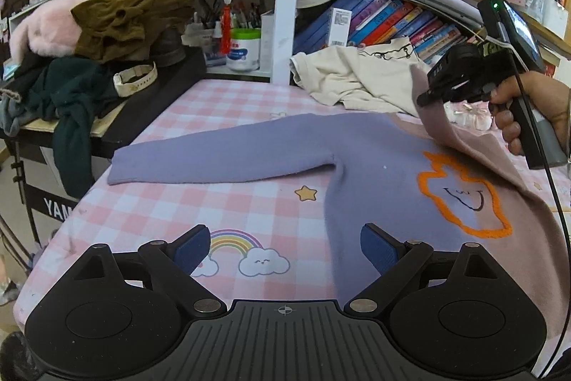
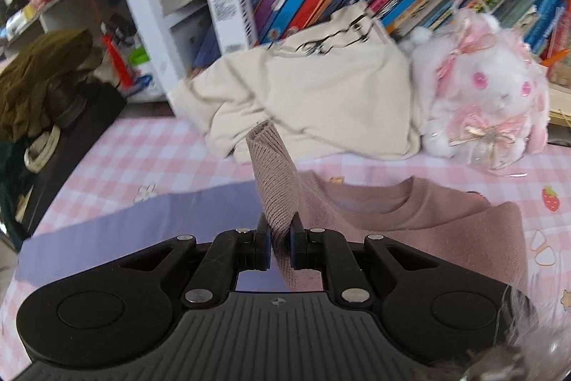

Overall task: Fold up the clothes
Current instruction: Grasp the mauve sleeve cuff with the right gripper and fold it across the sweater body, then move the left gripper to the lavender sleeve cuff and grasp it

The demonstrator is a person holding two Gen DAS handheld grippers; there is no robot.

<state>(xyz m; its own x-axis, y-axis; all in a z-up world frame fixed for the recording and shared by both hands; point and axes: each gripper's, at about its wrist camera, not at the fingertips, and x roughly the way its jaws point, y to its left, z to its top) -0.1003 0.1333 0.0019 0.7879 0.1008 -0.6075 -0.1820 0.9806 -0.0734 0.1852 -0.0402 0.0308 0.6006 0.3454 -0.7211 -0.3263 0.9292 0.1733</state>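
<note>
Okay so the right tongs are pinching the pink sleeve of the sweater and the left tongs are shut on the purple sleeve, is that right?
Not quite. The right tongs do pinch the pink sleeve, but the left tongs are open and hold nothing; the purple sleeve lies flat on the checked sheet. The left wrist view shows it.

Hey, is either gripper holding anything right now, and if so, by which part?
The right gripper is shut on the pink ribbed cuff at the sleeve end of the purple-and-pink sweater. The left gripper is open and holds nothing.
</note>
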